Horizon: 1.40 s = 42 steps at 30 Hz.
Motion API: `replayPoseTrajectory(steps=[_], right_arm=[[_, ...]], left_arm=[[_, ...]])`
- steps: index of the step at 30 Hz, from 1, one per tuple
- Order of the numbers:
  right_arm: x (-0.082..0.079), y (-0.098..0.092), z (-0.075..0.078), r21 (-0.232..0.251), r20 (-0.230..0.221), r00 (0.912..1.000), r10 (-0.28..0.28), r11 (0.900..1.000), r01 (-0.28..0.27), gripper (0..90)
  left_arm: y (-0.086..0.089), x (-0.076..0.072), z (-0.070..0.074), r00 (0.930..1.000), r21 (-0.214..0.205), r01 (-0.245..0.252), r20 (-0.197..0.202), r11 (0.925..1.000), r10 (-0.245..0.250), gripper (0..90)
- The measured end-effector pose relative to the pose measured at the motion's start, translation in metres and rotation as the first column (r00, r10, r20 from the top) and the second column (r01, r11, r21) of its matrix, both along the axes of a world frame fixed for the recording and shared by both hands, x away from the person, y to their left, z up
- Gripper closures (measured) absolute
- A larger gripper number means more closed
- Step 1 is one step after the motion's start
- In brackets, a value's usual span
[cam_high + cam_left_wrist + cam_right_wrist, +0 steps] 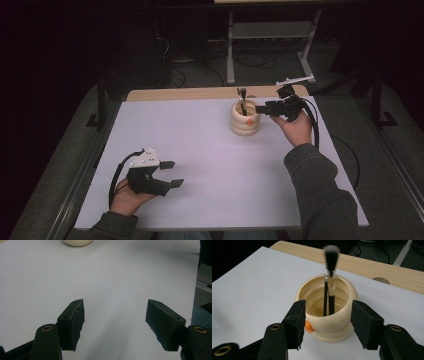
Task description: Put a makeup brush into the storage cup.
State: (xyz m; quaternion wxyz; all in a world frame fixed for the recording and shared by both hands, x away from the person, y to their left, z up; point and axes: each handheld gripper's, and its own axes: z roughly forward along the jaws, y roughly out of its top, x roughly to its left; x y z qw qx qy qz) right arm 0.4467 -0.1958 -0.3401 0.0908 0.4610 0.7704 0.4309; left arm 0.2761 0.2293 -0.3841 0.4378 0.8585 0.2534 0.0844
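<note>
Right tool [260, 108] gapes beside the cream pot [245, 120], gripping nothing; two brushes [329, 277] stand inside. Left tool [171, 173] rests open on the white surface [200, 150], empty.

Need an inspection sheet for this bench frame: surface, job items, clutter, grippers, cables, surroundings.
Surface: white sheet on a light wooden table, bare apart from the holder.
Job's things: cream ribbed ceramic holder with an orange spot, upright; black-handled brush standing inside, bristles up.
Clutter: nothing seen.
Grippers: right gripper open, jaws flanking the holder, no visible contact; left gripper open, nothing between the jaws.
Cables: black cable trailing from the right gripper; more on the floor behind.
Surroundings: dark room, grey metal stand behind the table.
</note>
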Motion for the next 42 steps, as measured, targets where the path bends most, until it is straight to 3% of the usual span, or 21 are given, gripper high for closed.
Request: replayPoseTrajectory(steps=[4,11,18,28,42], right_arm=[[-0.007,-0.001,-0.002,0.012,0.01,0.9999,0.012,0.9999,-0.013,41.7],[-0.012,-0.002,-0.01,-0.008,0.033,0.9983,0.049,0.9988,-0.049,35.5],[-0.022,-0.005,-0.017,0.005,0.028,0.9985,0.048,0.9988,-0.048,34.2],[-0.038,-0.012,-0.027,-0.007,0.054,0.9968,0.06,0.9982,-0.06,31.9],[-0.051,-0.014,-0.028,-0.012,0.082,0.9932,0.083,0.9965,-0.082,30.4]], left_arm=[[0.001,0.001,0.001,1.0,-0.002,-0.007,0.0,1.0,0.007,28.7],[0.004,0.003,0.002,0.9996,-0.012,-0.027,0.003,0.9996,0.027,26.8],[0.006,0.004,0.002,0.9987,-0.02,-0.052,0.002,0.9985,0.052,24.3],[0.009,0.005,0.002,0.9969,-0.03,-0.078,0.006,0.9965,0.078,22.2],[0.015,0.006,0.003,0.9944,-0.05,-0.105,0.005,0.9932,0.105,20.7]])
